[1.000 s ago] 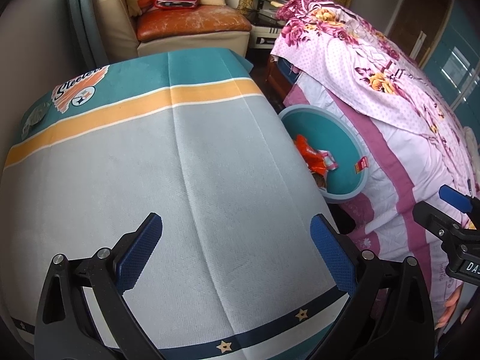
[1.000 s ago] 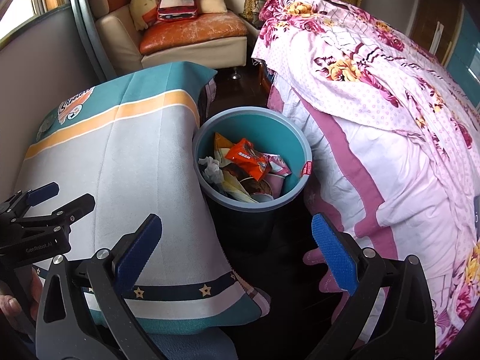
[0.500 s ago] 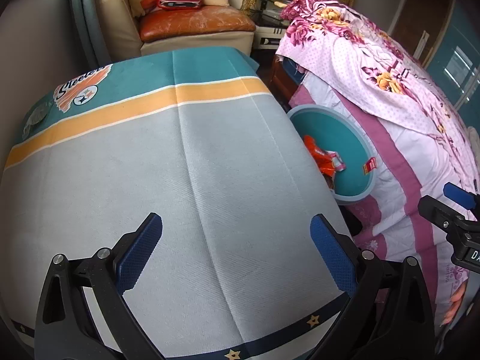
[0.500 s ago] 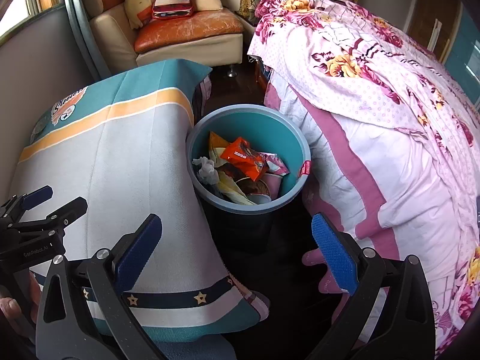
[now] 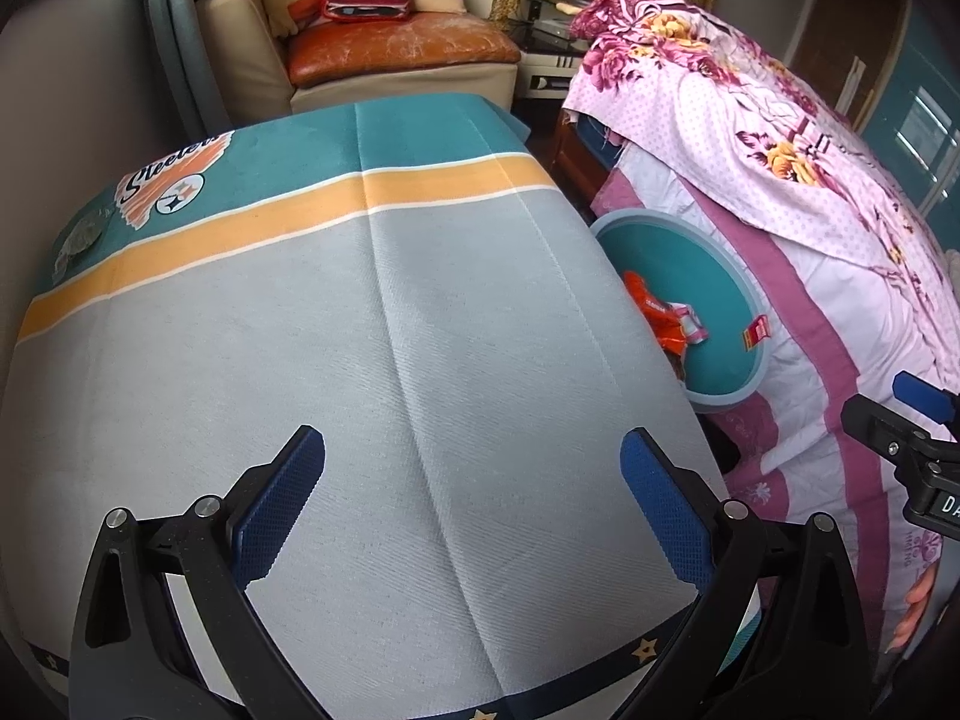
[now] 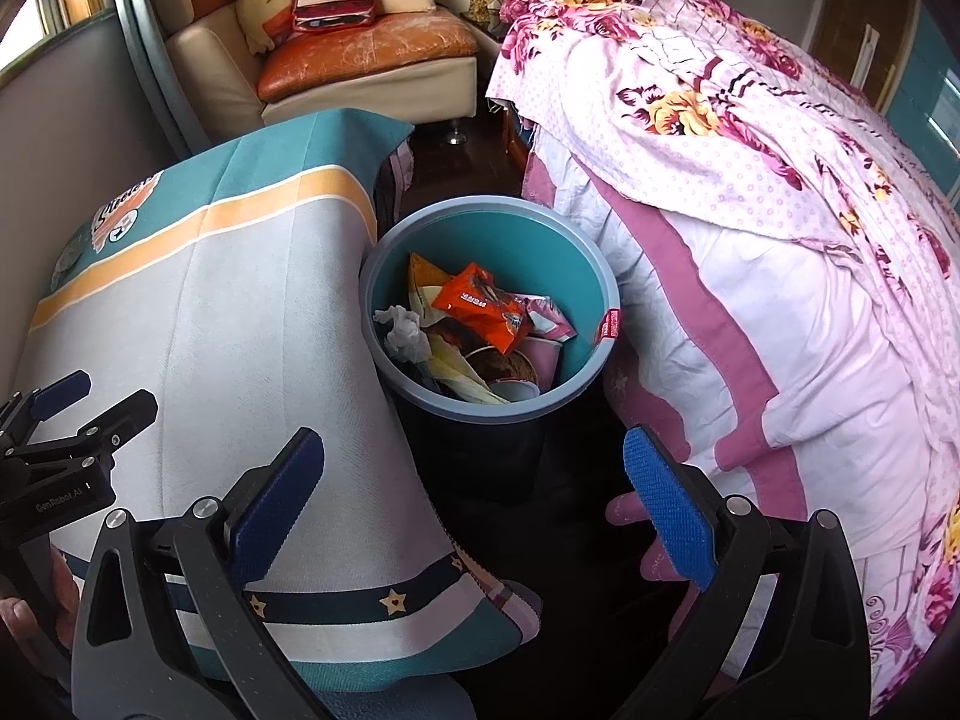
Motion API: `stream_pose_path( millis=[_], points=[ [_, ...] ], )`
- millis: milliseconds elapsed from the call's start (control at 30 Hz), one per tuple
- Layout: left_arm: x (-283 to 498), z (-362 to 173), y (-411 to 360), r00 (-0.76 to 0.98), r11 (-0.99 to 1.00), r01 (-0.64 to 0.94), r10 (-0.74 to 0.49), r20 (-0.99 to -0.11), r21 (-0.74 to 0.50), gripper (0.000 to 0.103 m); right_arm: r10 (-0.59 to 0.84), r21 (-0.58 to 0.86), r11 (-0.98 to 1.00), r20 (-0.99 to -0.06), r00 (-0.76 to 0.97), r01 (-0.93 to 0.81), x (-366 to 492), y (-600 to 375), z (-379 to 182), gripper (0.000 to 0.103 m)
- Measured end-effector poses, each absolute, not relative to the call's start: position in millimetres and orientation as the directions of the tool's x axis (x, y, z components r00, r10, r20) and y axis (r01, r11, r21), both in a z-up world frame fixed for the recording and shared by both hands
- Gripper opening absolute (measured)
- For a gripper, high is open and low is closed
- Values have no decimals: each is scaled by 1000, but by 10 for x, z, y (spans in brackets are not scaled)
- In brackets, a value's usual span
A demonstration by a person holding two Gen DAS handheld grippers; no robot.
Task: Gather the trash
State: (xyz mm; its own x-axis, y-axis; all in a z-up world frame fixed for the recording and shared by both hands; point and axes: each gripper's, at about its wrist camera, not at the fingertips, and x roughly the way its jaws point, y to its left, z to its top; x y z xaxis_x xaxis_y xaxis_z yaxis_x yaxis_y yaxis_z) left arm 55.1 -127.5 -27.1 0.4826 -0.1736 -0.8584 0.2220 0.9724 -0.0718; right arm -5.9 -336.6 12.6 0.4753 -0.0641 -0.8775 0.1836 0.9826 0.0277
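Note:
A round teal trash bin with a grey-blue rim stands on the floor between a cloth-covered table and a bed. It holds an orange wrapper, crumpled white paper and other trash. The bin also shows in the left wrist view, partly hidden by the table edge. My left gripper is open and empty above the table cloth. My right gripper is open and empty, above the floor just in front of the bin.
The table carries a grey, orange and teal cloth with a Steelers logo. A bed with pink floral bedding lies right of the bin. A cream armchair with an orange cushion stands at the back. Dark floor lies around the bin.
Both grippers have drifted slightly, so the bin sits a little further right in the left view. Both stay open and empty.

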Motion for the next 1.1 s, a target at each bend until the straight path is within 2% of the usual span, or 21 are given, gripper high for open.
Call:
stream_pose_path(
  millis=[1100],
  points=[
    [624, -367, -1202, 475, 977, 206, -150, -867, -56, 99, -62, 24, 984, -888, 456, 179, 38, -3336, 22, 96]
  ],
)
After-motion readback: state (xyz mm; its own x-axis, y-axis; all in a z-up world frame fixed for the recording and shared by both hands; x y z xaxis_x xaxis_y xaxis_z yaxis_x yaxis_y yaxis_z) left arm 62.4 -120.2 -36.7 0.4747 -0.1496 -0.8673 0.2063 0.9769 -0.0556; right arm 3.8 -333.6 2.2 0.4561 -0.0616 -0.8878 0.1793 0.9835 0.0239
